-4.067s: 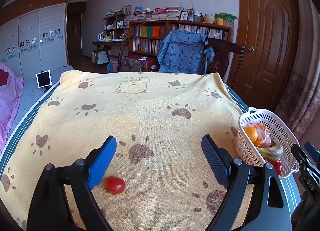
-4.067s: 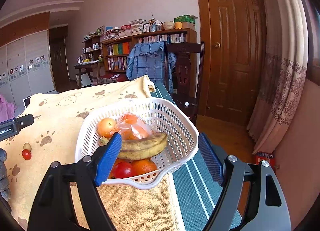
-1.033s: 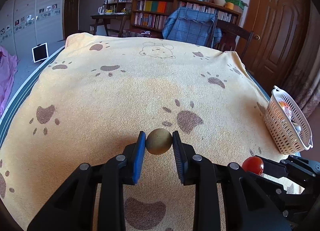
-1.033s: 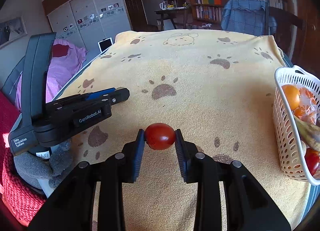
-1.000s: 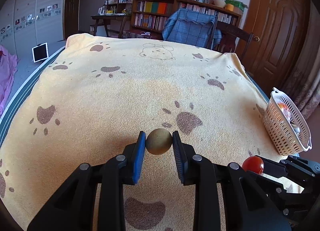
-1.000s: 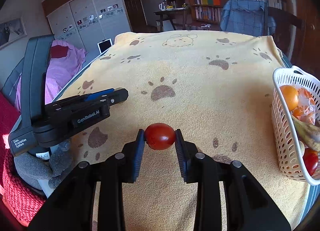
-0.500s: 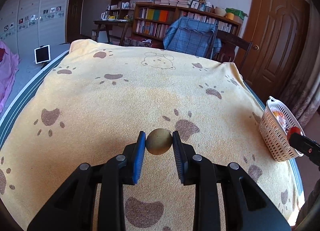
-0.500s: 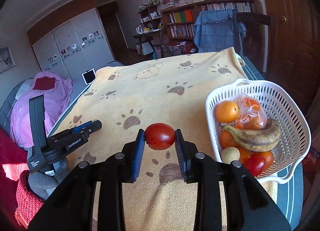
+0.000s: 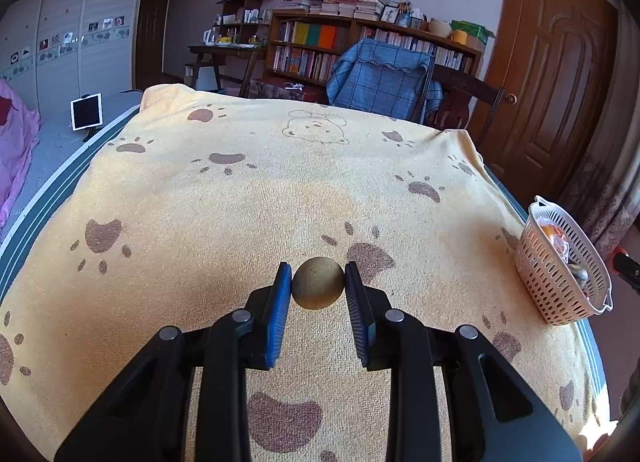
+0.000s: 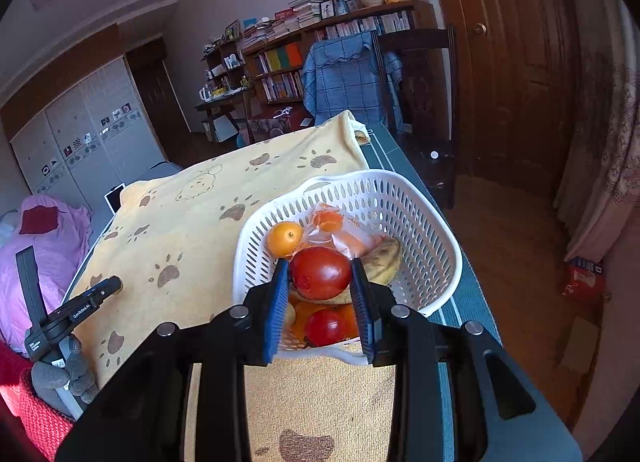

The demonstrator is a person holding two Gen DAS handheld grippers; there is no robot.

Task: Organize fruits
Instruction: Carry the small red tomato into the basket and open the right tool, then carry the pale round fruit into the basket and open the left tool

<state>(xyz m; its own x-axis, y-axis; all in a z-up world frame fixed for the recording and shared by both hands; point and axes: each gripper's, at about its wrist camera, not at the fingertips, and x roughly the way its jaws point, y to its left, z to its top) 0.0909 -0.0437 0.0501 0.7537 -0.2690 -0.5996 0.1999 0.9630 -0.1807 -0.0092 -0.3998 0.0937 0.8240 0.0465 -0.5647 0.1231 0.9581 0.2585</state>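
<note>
My left gripper (image 9: 318,282) is shut on a small round tan fruit (image 9: 318,283), held above the yellow paw-print blanket (image 9: 240,198). My right gripper (image 10: 320,274) is shut on a red tomato (image 10: 320,272), held over the near side of the white basket (image 10: 440,246). That basket holds an orange (image 10: 285,237), a bag of orange fruit (image 10: 340,232), a banana (image 10: 384,260) and another red tomato (image 10: 326,327). In the left wrist view the basket (image 9: 556,282) stands at the table's right edge, with the right gripper's tip (image 9: 626,268) just beyond it.
The blanket covers a table with a green striped edge (image 10: 468,302). A chair draped in blue cloth (image 9: 384,82) stands at the far side, with bookshelves and a wooden door (image 9: 552,74) behind. A gloved hand (image 10: 68,374) holds the left gripper at the lower left of the right wrist view.
My right gripper has carried the tomato rightwards from over the blanket to above the basket. The left gripper has stayed in place with the tan fruit.
</note>
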